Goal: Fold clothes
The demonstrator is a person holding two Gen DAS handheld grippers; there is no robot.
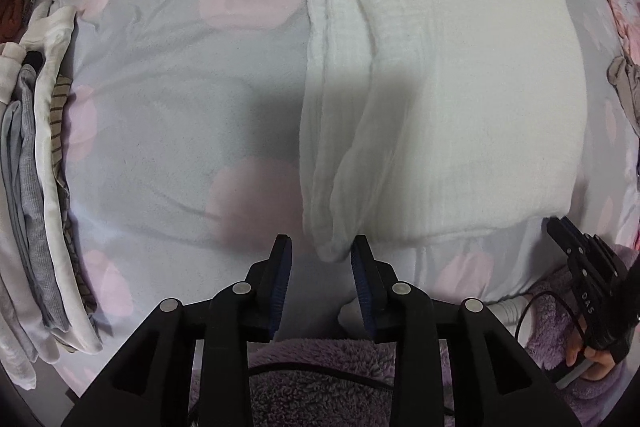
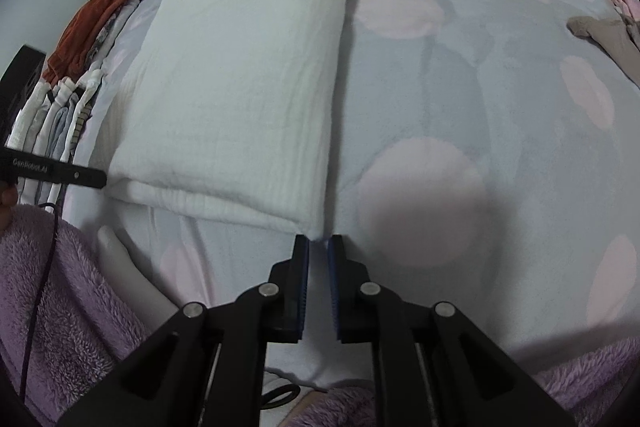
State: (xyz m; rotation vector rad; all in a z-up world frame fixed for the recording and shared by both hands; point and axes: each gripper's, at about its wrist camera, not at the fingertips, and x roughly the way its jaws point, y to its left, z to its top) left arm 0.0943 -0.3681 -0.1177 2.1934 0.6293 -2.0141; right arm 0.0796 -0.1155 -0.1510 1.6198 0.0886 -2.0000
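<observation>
The left gripper [image 1: 321, 250] stands partly apart, its blue ribbed pads clear of the cloth, with the near corner of the folded white cloth [image 1: 440, 87] lying just between the tips and touching the right-hand pad. No earlier view is at hand, so only this open stance can be told. The right gripper [image 2: 319, 243] is narrow, its pads nearly together with a thin sliver of the cloth's [image 2: 240, 75] other near corner at the gap; whether they pinch it I cannot tell.

The cloth lies on the bed [image 1: 168, 87], a soft rectangle of crinkled, finely ribbed cotton in several layers. In the left wrist view its long axis runs from 6 toward 12 o'clock, the stacked folded edges forming a ridge along its 9 o'clock side. In the right wrist view it stretches from 6 toward 11 o'clock.

The bed's sheet is smooth grey with pale pink rounded patches. At 9 o'clock stands a row of folded clothes [image 1: 36, 167], grey, white and striped. A fuzzy lilac sleeve [image 2: 60, 287] shows at 7 o'clock.
</observation>
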